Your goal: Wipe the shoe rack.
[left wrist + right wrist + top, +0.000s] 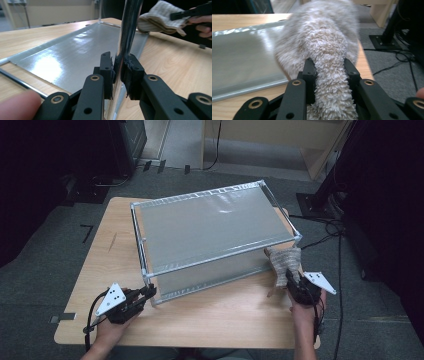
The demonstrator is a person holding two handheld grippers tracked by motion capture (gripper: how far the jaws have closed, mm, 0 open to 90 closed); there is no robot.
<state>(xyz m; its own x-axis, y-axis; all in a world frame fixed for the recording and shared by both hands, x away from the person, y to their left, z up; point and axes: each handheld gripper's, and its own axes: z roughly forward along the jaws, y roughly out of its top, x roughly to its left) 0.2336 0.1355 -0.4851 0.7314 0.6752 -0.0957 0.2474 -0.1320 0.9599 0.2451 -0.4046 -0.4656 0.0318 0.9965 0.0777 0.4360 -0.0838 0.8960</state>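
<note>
Left tongs (117, 72) clamp one shelf post (127, 37), right tongs (329, 70) grip one cloth (322, 47), on one table (225, 315)

A light wooden tabletop (210, 320) with rounded corners stands on grey carpet floor (45, 270). Beyond the tabletop a paler strip of floor (175, 145) runs away between dark furniture (75, 150) at the left and a light wooden unit (280, 140) at the back. Black cables (330, 227) trail across the carpet at the right, near a dark stand on a flat base plate (312, 202). Small dark marks (87, 232), perhaps tape, lie on the carpet at the left. The room's edges fall into deep shadow.
</note>
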